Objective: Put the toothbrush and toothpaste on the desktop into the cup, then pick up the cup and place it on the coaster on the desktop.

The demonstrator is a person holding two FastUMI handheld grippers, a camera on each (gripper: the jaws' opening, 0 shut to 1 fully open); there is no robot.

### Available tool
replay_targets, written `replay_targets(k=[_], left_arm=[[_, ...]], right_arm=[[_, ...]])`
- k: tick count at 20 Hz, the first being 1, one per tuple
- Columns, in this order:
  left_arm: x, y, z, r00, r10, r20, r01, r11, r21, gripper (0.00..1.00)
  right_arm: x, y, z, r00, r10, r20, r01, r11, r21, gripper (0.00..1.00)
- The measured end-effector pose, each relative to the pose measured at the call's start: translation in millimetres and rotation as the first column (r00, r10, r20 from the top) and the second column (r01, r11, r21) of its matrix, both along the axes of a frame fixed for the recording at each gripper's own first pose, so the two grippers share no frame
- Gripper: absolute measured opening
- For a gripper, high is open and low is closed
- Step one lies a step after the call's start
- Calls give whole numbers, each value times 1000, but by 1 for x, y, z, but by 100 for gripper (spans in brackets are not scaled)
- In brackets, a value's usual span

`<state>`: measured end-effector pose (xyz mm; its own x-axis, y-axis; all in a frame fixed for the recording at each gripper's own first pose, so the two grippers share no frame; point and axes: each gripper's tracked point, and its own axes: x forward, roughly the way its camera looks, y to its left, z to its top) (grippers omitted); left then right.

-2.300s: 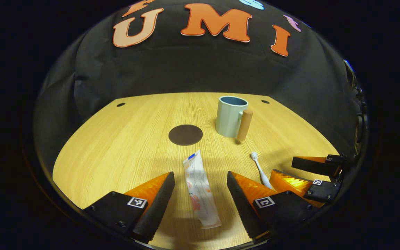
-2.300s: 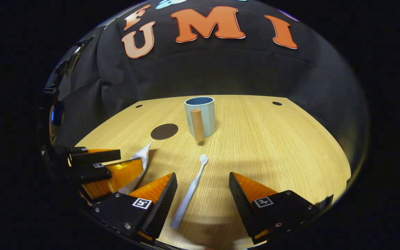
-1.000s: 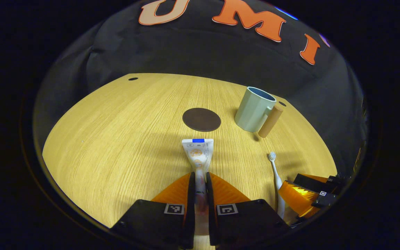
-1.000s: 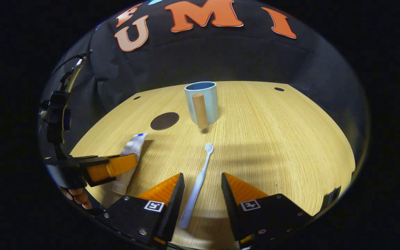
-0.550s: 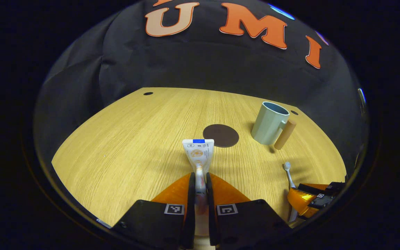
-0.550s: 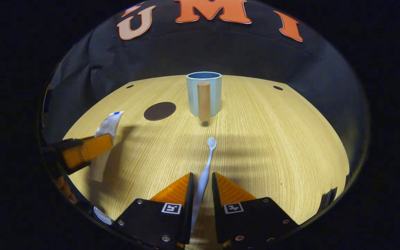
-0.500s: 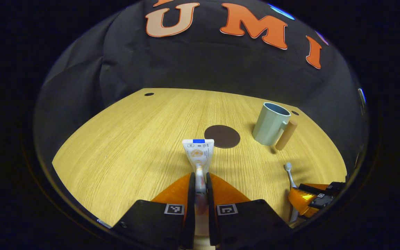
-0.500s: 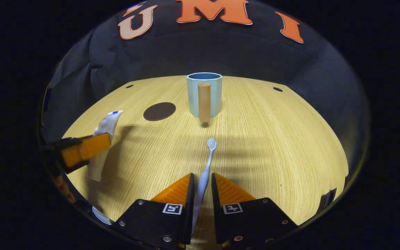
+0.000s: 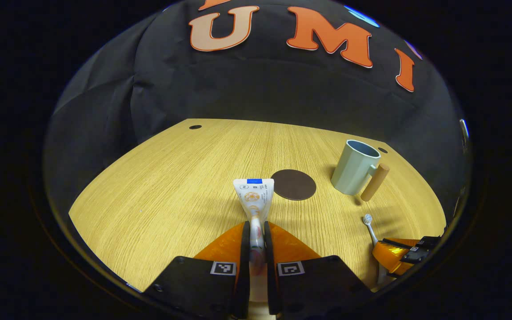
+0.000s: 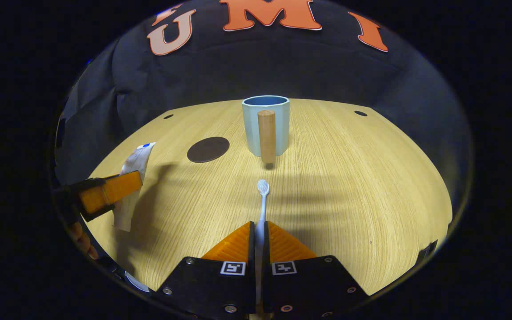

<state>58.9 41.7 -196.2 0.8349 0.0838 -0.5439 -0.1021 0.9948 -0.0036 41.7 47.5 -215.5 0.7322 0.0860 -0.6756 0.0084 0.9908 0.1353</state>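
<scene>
Left of the cup (image 10: 266, 126), as the right gripper view has it, the left gripper (image 10: 105, 195) hangs over the near left part of the wooden desktop (image 10: 349, 186), and its two fingers are clenched on the toothpaste (image 10: 132, 186), which is lifted off the wood and throws a shadow toward the cup. Fingertips of the hand (image 10: 82, 240) that carries this gripper show just below it at the rim. In the left gripper view the same grasp shows from behind: the left gripper (image 9: 256, 242) has its jaws pressed flat on the tube's lower part, and the toothpaste (image 9: 254, 198) stands out ahead of them with its wide crimped end farthest from the camera. Next toward the cup lies the round dark coaster (image 10: 208, 149), flat on the desktop, just to the left of the cup and apart from it; in the left gripper view the coaster (image 9: 293, 184) lies between the tube's end and the cup (image 9: 354, 168). The cup stands upright with its wooden handle (image 10: 266, 137) turned toward the right gripper. Straight in front of that handle, the right gripper (image 10: 260, 240) is closed tight on the toothbrush (image 10: 262, 202), whose bristled head points at the cup and stops short of the handle. Whether the brush rests on the wood cannot be told.
</scene>
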Motion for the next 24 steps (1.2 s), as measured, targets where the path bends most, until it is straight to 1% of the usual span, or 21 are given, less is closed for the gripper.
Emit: replay_targets(k=[3,5,10,13,15,16,19,20,23,24], left_arm=[[4,-1,-1,1000,-6,-2,6,1000,-13,19],[6,-2,0,1000,-9,1,9,1000,-16,20],[10,-4,9,999,-22,25,23,1000,-21,20],[12,-3,15,999,-24,47,25,1000,-15,20],[12,-3,17,998,-26,53,27,1000,-15,22],[13,-3,18,998,-26,55,27,1000,-14,20],[14,-3,20,997,-22,68,23,1000,-11,22],[16,-3,22,997,-21,72,22,1000,-15,20],[21,0,29,996,-18,85,19,1000,-15,22],[25,1,32,996,-18,93,20,1000,-16,20]], right_arm=[[7,1,11,998,26,59,-25,1000,-10,7],[10,5,25,994,45,100,-46,999,14,7],[28,7,58,978,43,204,-50,998,30,7],[34,4,75,963,52,266,-57,998,9,7],[38,5,85,955,57,291,-66,998,22,7],[40,5,88,952,53,301,-65,997,30,7],[48,5,105,933,56,355,-69,997,25,7],[47,4,111,928,58,369,-73,997,27,7],[55,2,120,916,53,398,-76,996,42,7],[59,1,123,911,52,409,-76,996,43,7]])
